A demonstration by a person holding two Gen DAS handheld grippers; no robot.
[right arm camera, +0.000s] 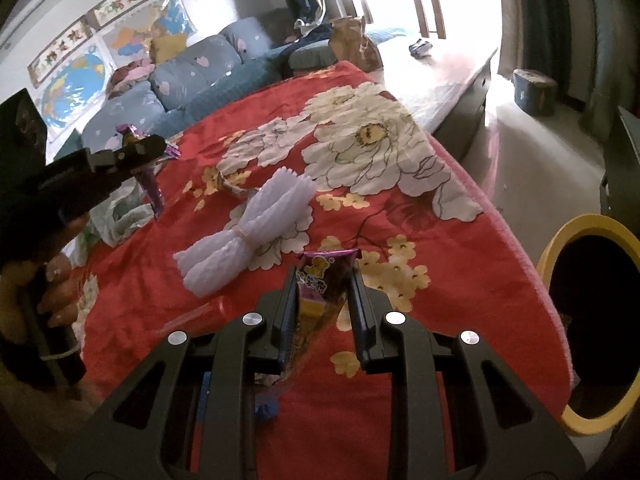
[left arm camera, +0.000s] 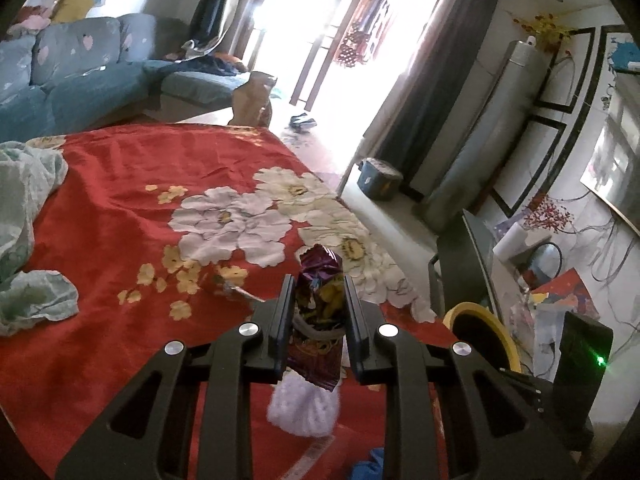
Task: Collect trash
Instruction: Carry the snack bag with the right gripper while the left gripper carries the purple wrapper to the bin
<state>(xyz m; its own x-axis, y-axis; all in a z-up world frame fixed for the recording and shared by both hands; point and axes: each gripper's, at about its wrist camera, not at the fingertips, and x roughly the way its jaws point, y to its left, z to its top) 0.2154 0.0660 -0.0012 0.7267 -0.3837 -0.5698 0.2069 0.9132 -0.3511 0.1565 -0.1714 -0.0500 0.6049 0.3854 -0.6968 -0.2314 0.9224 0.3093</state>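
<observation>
Left tool point(left arm camera: 318, 284): I am seeing it clamped on a crumpled purple snack wrapper point(left arm camera: 320, 280), held above the desk. Right tool point(right arm camera: 326, 280): I am seeing it clamped on a second purple wrapper point(right arm camera: 324, 280) with a yellow cartoon print, also lifted off the cloth. In the right wrist view the left tool point(right arm camera: 148, 148) is showing at far left, gripped by a hand point(right arm camera: 56, 288), its wrapper hanging down.

Surface: the desk is wearing a red cloth point(left arm camera: 120, 208) printed with large white and small yellow flowers. A bundle of white foam netting point(right arm camera: 248, 232), tied at the middle, is lying on the cloth, near the right tool. Pale green crumpled plastic bags point(left arm camera: 28, 200) are sitting at the left edge. A small foil scrap point(left arm camera: 232, 288) is lying just left of the left tool.

Room: a yellow-rimmed bin point(right arm camera: 592, 320) is standing off the right edge of the desk. A blue sofa point(left arm camera: 72, 76) is running along the far wall under maps point(right arm camera: 76, 76). Bright glass doors point(left arm camera: 340, 20) with dark curtains point(left arm camera: 440, 80) are washing out the far end; a grey lidded tub point(left arm camera: 380, 178) is sitting on the floor beside them.
</observation>
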